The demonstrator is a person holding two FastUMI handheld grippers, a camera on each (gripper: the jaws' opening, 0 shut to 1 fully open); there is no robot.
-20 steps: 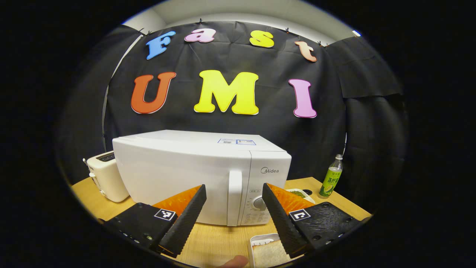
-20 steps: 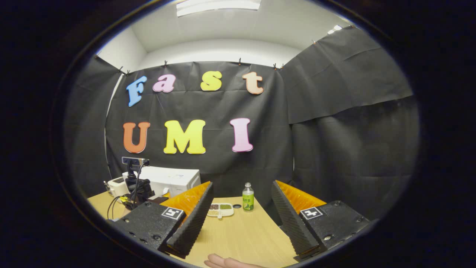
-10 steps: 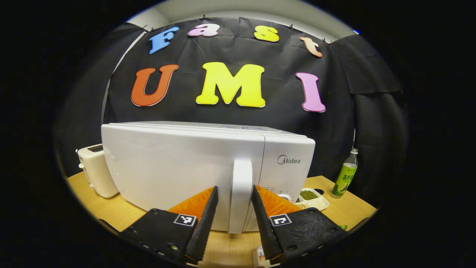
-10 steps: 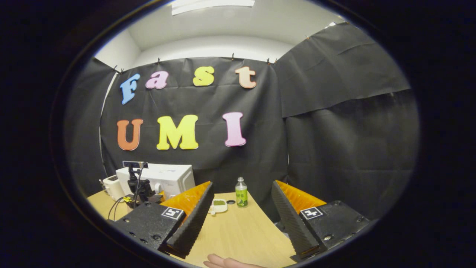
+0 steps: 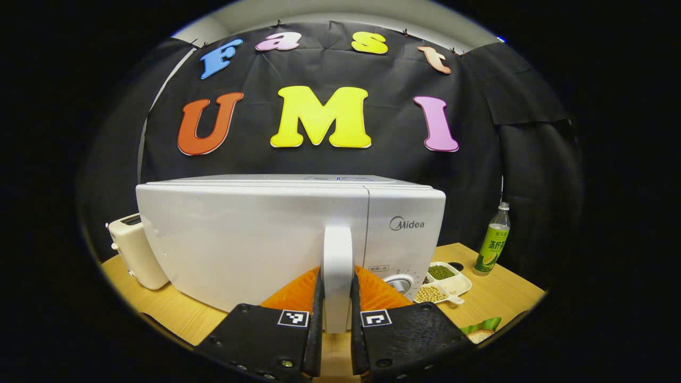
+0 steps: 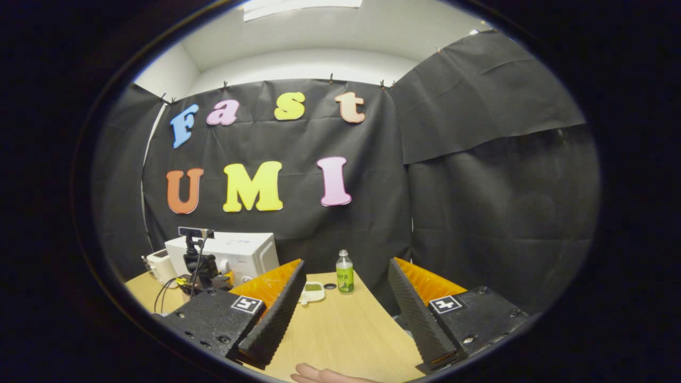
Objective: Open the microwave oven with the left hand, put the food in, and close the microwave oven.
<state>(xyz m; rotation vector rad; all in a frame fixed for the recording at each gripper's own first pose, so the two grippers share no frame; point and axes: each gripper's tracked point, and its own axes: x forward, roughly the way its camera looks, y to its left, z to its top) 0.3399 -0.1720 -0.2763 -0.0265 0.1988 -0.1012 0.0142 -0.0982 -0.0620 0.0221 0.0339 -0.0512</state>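
The white microwave [image 5: 250,234] stands close in front in the left gripper view, its door closed. My left gripper [image 5: 337,270] is shut on the door's vertical white handle [image 5: 337,242], one finger pressing each side. In the right gripper view the microwave [image 6: 234,254] is far off at the left, with the left gripper's rig [image 6: 198,266] in front of it. My right gripper [image 6: 346,263] hovers open over the wooden table [image 6: 340,335], nothing between its fingers.
A cream toaster [image 5: 133,250] stands left of the microwave. To its right are a divided dish of beans [image 5: 444,282] and a green-labelled bottle [image 5: 492,244]. A green leaf-like item [image 5: 481,323] lies at the lower right. A fingertip [image 6: 319,375] shows under the right gripper.
My left gripper moved in to the microwave and shut on the door handle. The right gripper stayed open and barely shifted.
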